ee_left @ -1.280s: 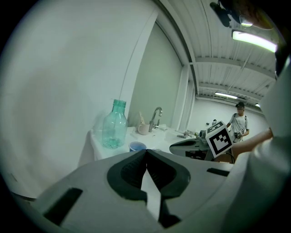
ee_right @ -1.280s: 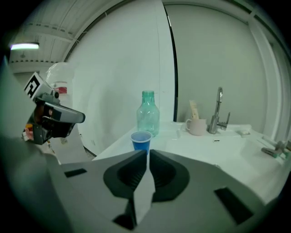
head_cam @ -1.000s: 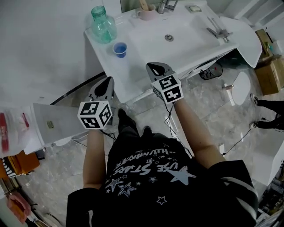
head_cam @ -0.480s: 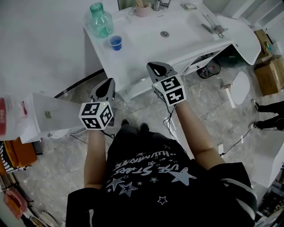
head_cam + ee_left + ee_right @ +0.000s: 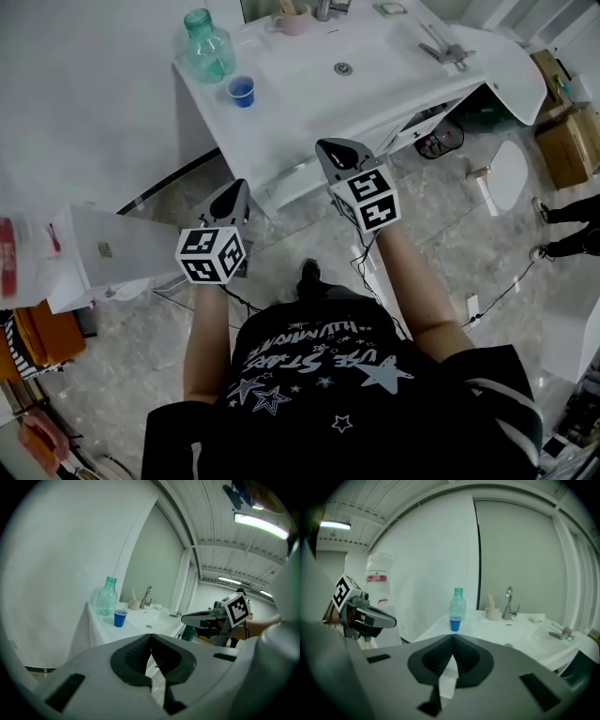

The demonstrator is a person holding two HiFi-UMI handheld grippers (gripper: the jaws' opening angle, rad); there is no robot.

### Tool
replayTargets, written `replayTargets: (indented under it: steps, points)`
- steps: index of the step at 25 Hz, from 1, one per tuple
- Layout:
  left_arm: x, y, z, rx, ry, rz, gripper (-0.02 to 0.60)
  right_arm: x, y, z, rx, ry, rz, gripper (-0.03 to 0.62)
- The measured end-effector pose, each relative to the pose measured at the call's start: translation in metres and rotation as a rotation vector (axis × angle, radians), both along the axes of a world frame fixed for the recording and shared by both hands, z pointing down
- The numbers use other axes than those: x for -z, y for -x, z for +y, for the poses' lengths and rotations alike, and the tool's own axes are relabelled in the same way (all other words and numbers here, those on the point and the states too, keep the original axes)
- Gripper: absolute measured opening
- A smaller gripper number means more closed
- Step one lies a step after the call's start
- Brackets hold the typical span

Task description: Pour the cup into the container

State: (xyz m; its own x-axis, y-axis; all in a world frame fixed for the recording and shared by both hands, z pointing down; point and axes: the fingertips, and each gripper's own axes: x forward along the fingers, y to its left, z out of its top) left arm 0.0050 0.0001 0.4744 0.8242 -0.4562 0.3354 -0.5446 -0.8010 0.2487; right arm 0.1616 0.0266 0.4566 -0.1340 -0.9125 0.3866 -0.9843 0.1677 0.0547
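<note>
My black tee [image 5: 319,375] had white stars and lettering; the grey left gripper [image 5: 238,187] and right gripper [image 5: 331,147] each wore a black-and-white marker cube [image 5: 211,255].

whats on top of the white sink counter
A green bottle, a blue cup beside it, and a mug by the faucet. The cup's contents cannot be made out.

A white washbasin counter [image 5: 309,112] fills the 12 o'clock area. On its corner at 11 o'clock stands a teal glass bottle [image 5: 207,45], with a blue cup [image 5: 241,91] just beside it at its 5 o'clock, apart from it. The left gripper [image 5: 236,190] and right gripper [image 5: 332,150] both point toward 12 o'clock, short of the counter's near edge. A cardboard box [image 5: 568,142] sits at 2 o'clock.
</note>
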Motion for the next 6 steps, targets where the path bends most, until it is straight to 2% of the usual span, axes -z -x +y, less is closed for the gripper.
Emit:
replayTargets:
  steps: [6]
  points:
    - [0.0, 0.026, 0.015, -0.021, 0.016, -0.005, 0.012, 0.005, 0.025, 0.018, -0.01, 0.011, -0.003, 0.006]
